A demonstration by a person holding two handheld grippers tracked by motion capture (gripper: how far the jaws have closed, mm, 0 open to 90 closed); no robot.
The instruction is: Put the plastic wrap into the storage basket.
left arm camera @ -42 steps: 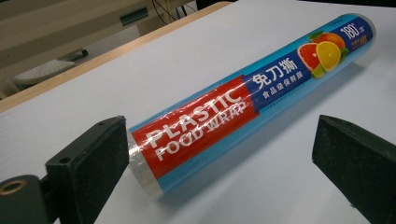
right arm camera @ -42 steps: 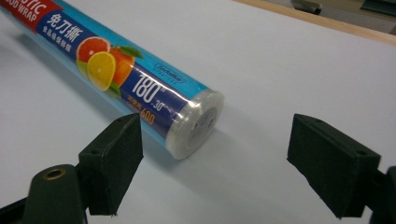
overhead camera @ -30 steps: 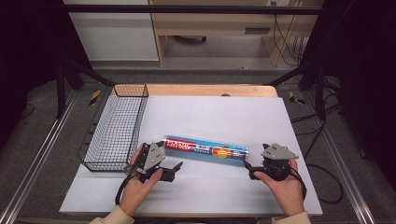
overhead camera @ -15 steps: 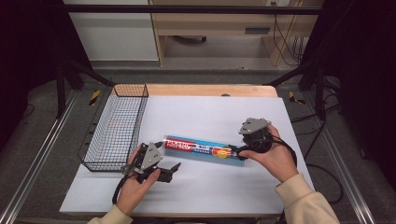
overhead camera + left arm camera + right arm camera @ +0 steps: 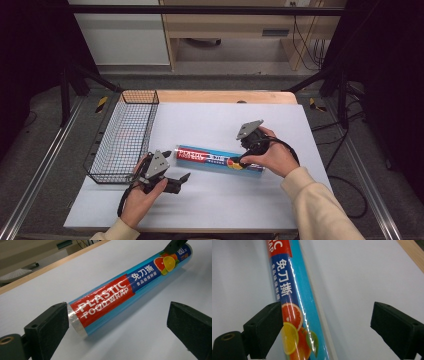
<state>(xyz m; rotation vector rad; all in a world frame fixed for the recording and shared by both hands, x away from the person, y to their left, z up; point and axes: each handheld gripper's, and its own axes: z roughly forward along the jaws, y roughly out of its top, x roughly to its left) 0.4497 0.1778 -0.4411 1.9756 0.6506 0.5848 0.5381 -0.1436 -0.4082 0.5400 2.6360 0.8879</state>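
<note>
The white table (image 5: 200, 210) carried a wire basket (image 5: 122, 135) along its left edge and, well to the right of that, a roll of plastic food wrap (image 5: 220, 159) lying flat near the middle, its length running roughly left to right with a slight slope toward the person at the right end. The roll's red label sat at the left end and the blue part with printed citrus fruit at the right end.

The right gripper (image 5: 239, 161) was over the fruit-printed end of the roll, held in a hand with a cream sleeve. Its jaws had just been closing a little, yet they stood wide apart. In the right gripper view the roll (image 5: 297, 315) ran up between them, off centre: it lay close against the inner face of the left-hand jaw, whether touching could not be told, while a broad strip of bare table separated it from the other jaw. The pads did not press on it.

The left gripper (image 5: 176, 181) rested low on the table, just short of the roll's red end, jaws spread wide and holding nothing. In the left gripper view the roll (image 5: 120, 295) ran away diagonally up to the right, its near end just beyond and beside the left-hand jaw, clear of the other jaw.
</note>
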